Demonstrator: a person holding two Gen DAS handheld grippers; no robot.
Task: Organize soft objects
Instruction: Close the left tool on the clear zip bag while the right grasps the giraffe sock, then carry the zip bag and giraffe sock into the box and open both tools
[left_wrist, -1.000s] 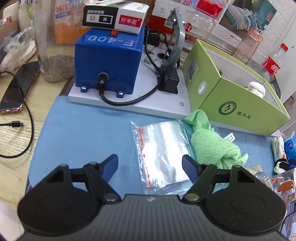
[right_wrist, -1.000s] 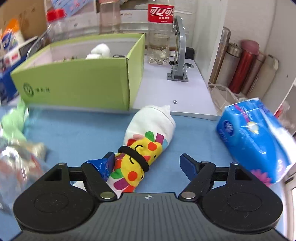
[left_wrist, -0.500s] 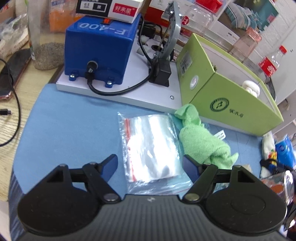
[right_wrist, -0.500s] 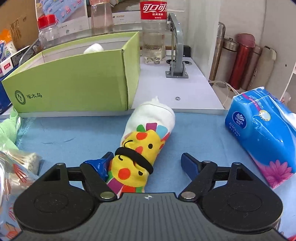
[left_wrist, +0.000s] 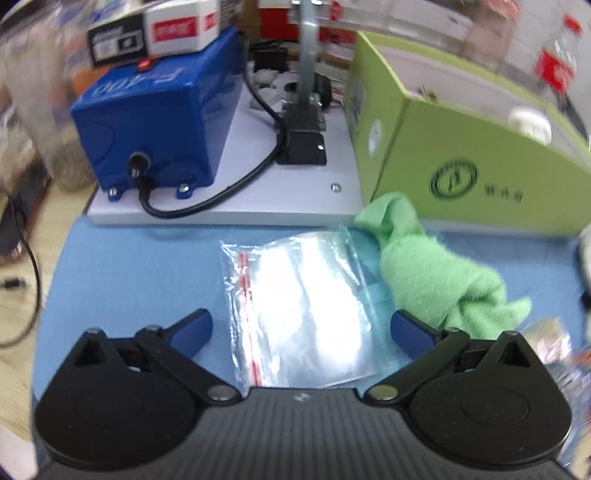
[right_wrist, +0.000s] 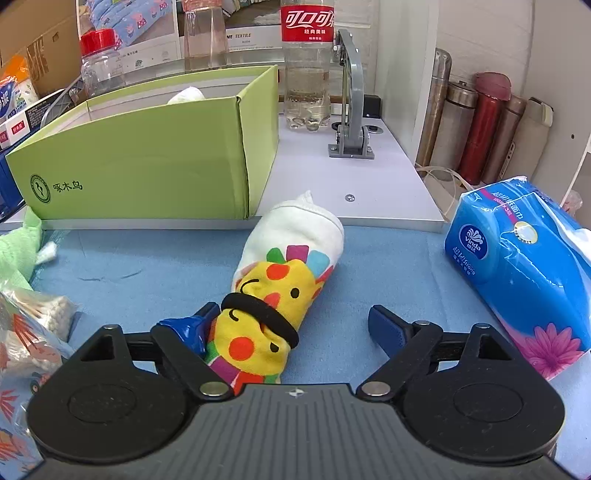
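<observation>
Sitting at eleven o'clock from the right gripper (right_wrist: 291, 325): green box (right_wrist: 147, 166). Lying between its spread, just-widening jaws, against the left finger, clear of the right: rolled sock (right_wrist: 273, 295). Hovering with jaws flung wide, nothing pinched: left gripper (left_wrist: 301, 328), clear zip bag (left_wrist: 303, 310) lying between, green cloth (left_wrist: 436, 273) at two o'clock.

Blue mat (right_wrist: 369, 273) over a pale wooden desk (left_wrist: 55, 221). White raised board (right_wrist: 332, 184) at the back. White wall (right_wrist: 480, 44) on the right, flasks (right_wrist: 480, 125) lined against it. Cardboard carton (right_wrist: 33, 40) in the far left corner. Bright, even indoor light.
</observation>
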